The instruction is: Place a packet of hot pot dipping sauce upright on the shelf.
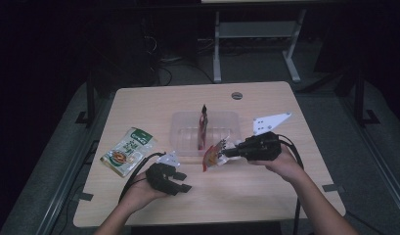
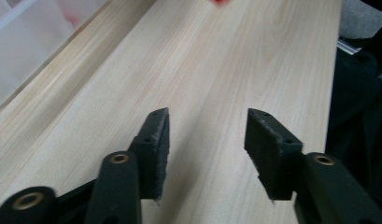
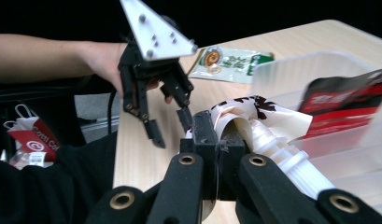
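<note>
Clamped between the jaws of the right gripper [image 1: 230, 150] — a crinkled snack packet [image 1: 214, 154], white and red with dark print, lifted clear of the table [image 1: 266, 191] and hanging just at the near wall of the clear plastic bin [image 1: 185, 122]. Standing upright inside that bin, beyond the packet, a dark red sachet [image 1: 203, 128]. Well to the left of the packet, the left gripper [image 1: 180, 182], jaws half apart with nothing between them, low over bare wood. Farther left still, lying flat, a green pouch [image 1: 128, 151].
</note>
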A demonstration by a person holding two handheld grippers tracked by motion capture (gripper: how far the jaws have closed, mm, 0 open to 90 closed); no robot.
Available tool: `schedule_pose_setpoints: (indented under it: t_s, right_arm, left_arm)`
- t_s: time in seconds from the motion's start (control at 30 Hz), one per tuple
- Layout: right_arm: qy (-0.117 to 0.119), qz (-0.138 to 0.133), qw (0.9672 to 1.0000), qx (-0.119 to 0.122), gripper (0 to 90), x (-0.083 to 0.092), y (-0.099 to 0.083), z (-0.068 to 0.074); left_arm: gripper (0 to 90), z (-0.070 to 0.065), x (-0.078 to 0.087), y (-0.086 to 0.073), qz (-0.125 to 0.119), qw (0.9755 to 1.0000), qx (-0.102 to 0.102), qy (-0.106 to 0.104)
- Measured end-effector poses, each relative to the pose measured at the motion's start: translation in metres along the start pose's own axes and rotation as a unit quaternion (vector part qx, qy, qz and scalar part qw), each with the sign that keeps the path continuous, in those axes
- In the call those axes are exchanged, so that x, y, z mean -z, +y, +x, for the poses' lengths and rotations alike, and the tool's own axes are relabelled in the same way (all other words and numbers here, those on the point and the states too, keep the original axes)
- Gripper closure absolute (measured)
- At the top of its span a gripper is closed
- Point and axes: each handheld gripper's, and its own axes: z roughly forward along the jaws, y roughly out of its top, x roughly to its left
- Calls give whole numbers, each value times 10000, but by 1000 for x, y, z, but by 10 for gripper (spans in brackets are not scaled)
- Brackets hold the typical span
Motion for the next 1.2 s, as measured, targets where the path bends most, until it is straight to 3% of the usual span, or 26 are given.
schedule_pose_setpoints:
  t_s: [0.43,0.8,1.2]
  right_arm:
    - [-575,-70,9983,-54,893,23,14,-33]
    - [-955,183,9951,-150,894,29,13,-58]
    - [-1231,481,9912,-113,893,31,12,-65]
  left_arm:
    - [390,3,-1,0,26,10000,-21,91]
    - [380,3,-2,0,45,10000,-32,70]
    - [380,3,-2,0,78,9999,-63,62]
